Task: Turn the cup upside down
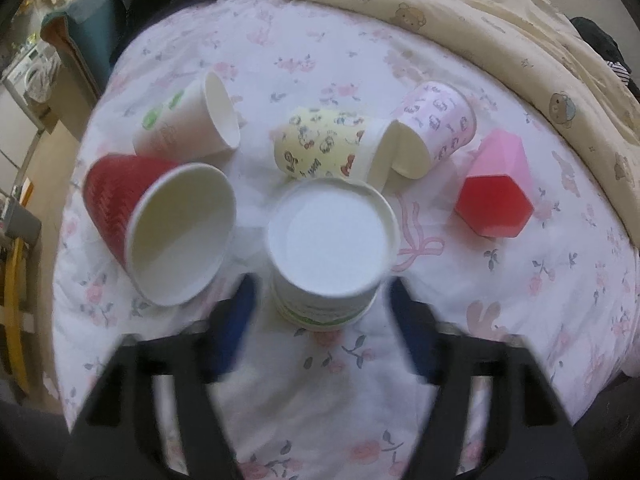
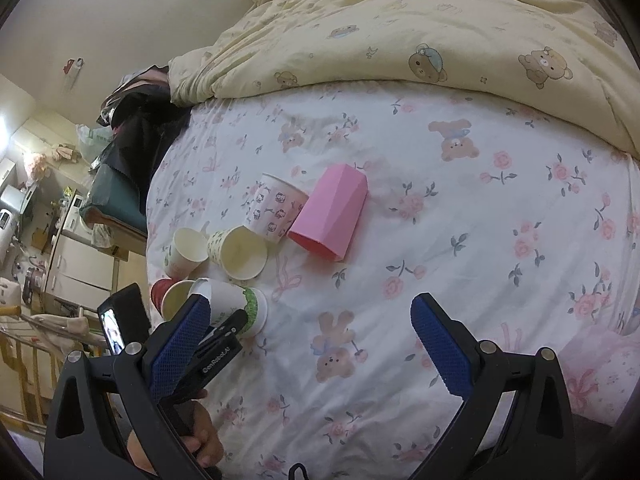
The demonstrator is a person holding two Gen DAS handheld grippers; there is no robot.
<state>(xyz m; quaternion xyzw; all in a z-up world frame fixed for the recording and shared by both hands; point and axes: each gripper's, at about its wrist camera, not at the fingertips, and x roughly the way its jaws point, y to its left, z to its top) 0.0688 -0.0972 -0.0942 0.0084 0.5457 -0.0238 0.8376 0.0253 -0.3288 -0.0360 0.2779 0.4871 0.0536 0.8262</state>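
White cup with a green band [image 1: 332, 248] is standing mouth-down on the bed sheet [image 1: 500, 300], base uppermost, so the flip looks complete. Left gripper [image 1: 320, 304] is straddling it, blue fingers [image 1: 236, 320] spread just clear of its walls, apparently gripping nothing. Right gripper [image 2: 312, 344] is hovering wide open and empty, well aside. Red cup [image 1: 120, 200], white cup [image 1: 192, 120], yellow cup [image 1: 320, 148], patterned pink cup [image 1: 440, 120] and faceted pink cup [image 1: 496, 192] are lying on their sides. A teddy-print duvet [image 2: 440, 32] is bordering the sheet; cluttered furniture is showing beyond.

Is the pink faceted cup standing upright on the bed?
No. The pink faceted cup lies on its side on the floral sheet, beside the pink printed cup.
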